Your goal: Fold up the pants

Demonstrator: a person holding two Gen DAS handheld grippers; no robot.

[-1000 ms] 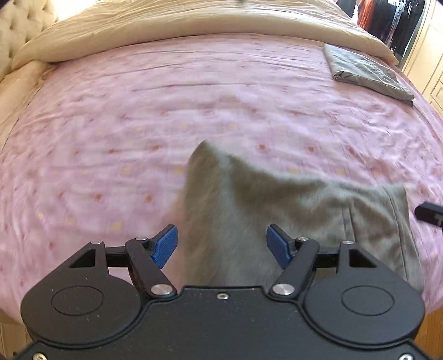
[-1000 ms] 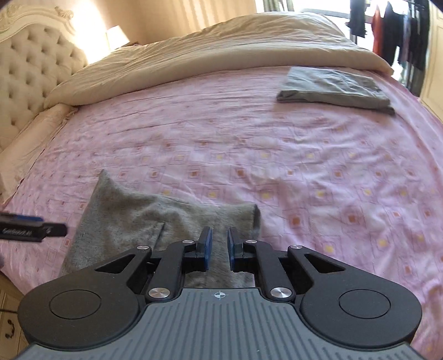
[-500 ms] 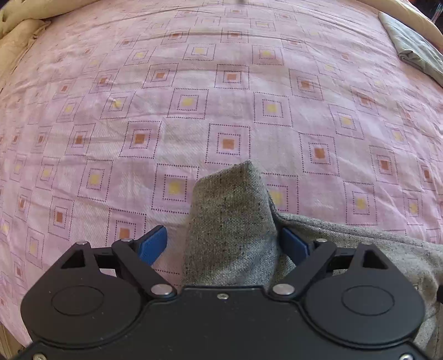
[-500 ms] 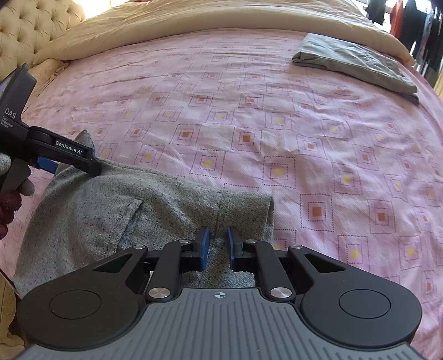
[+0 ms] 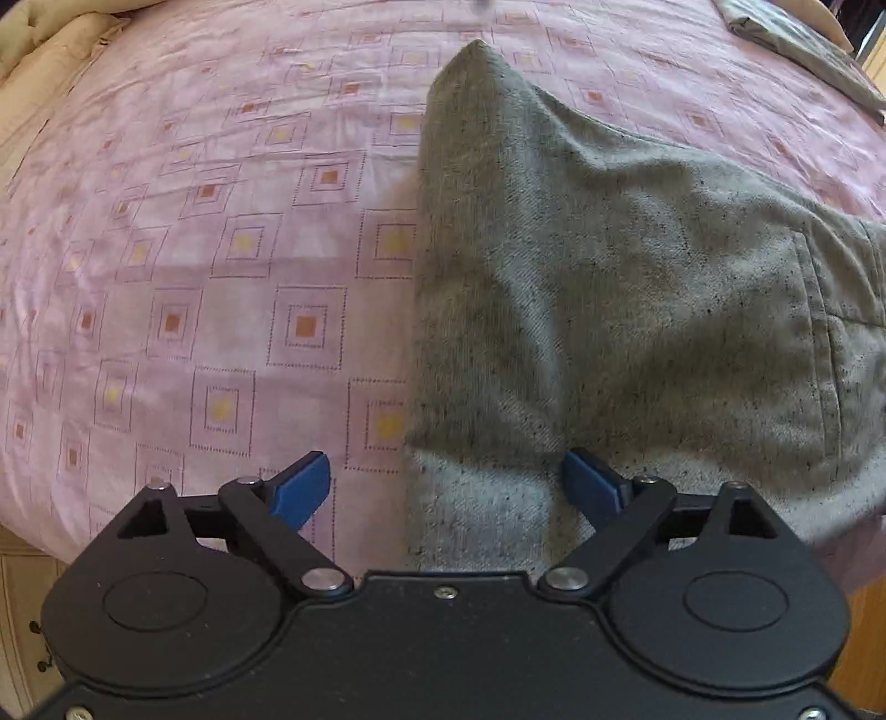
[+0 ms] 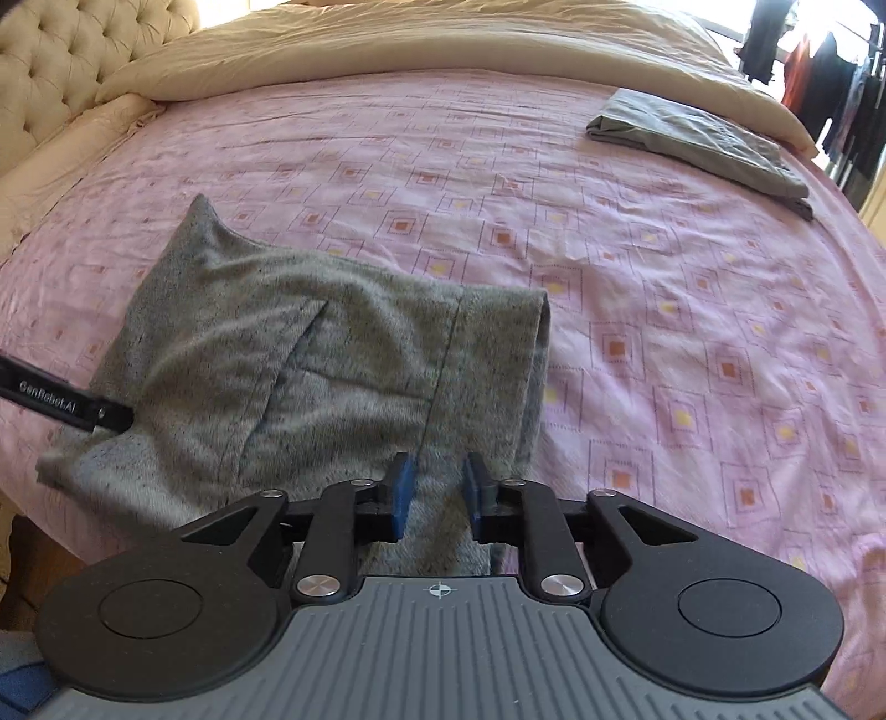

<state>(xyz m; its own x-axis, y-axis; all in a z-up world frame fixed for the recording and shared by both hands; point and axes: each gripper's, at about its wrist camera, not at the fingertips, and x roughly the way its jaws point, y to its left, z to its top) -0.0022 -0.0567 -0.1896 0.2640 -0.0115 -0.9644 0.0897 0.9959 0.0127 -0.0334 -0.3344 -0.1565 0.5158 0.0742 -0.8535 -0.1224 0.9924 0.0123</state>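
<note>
2 tongs: both sit at the near edge of the bed, over the grey pants [image 6: 310,354].
Left gripper [image 5: 446,490]: blue pads spread wide, with a strip of pants lying between them and untouched by either pad; it pinches nothing.
Right gripper [image 6: 437,493]: jaws parted by a narrow gap, grey cloth showing in that gap; whether the pads press the cloth, I cannot tell.
Pants, place: folded into a wide bundle straight ahead of both tongs, the waistband end ahead of the right gripper, 1 pointed corner standing up ahead of the left gripper and away from it.
Pants, handling: soft, limp, fairly thick woven cloth, light enough for 1 pinch to lift; it will sag and slide open if held by 1 layer only.
Where to hold: judged best at the near edge, taking all layers at the 2 corners just in front of the pads.
Surface: pink bedsheet [image 6: 664,332] with square print, soft and a little wrinkled, so it may drag along with the cloth.
Room: beige duvet [image 6: 421,50] and tufted headboard [image 6: 61,72] far ahead; 1 folded grey garment [image 6: 703,144] far ahead to the right; clothes hanging [image 6: 819,83] beyond that.
</note>
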